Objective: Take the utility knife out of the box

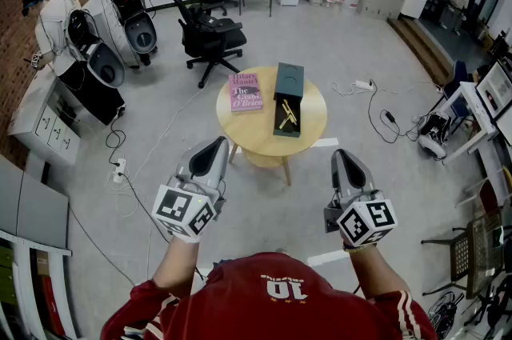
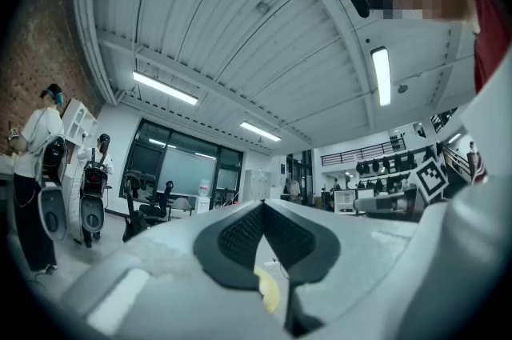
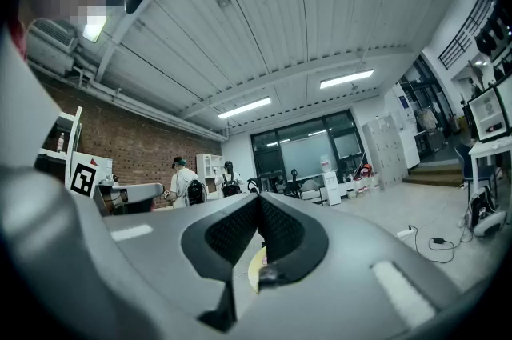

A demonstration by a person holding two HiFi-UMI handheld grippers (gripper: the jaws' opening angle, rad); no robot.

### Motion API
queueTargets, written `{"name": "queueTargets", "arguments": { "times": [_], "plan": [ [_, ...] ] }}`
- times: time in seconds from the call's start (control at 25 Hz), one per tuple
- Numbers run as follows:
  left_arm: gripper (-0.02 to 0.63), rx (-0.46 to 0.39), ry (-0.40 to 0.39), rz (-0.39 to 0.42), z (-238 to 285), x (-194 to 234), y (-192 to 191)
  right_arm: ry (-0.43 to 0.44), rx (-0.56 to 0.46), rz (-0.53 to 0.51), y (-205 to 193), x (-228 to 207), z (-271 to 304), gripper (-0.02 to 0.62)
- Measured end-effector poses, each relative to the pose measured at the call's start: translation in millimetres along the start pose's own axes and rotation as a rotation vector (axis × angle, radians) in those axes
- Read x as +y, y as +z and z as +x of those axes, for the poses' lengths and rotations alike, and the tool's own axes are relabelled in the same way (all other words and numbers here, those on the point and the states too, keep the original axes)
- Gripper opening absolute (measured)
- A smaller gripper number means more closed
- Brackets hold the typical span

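Claws: your left claw (image 1: 214,145) clenched, nothing between jaws. Your right claw (image 1: 339,157) clenched too, empty. You hold both near level, well short of round worktop (image 1: 254,132). Knife (image 1: 286,115) lies inside open box (image 1: 280,131) on worktop's right half, lid (image 1: 289,81) at box's far end. Book (image 1: 246,91) just left of lid.
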State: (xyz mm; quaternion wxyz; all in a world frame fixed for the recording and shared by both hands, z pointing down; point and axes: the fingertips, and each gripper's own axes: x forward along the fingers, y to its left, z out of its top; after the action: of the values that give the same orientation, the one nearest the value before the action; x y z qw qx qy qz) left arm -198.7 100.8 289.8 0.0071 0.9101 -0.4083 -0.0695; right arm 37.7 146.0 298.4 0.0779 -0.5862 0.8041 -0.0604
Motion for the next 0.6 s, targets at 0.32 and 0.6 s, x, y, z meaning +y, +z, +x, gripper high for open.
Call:
{"name": "queueTargets", "arguments": {
  "times": [0.32, 0.6],
  "plan": [
    [0.002, 0.008, 0.026, -0.018, 1.7, 2.7, -7.9, 0.023, 0.010, 0.027, -0.6, -4.6, 1.8, -0.011],
    [0.002, 0.005, 0.038, -0.021, -1.2, 0.7, -6.4, 0.015, -0.015, 0.014, 3.7, -8.2, -3.1, -0.011]
  ]
}}
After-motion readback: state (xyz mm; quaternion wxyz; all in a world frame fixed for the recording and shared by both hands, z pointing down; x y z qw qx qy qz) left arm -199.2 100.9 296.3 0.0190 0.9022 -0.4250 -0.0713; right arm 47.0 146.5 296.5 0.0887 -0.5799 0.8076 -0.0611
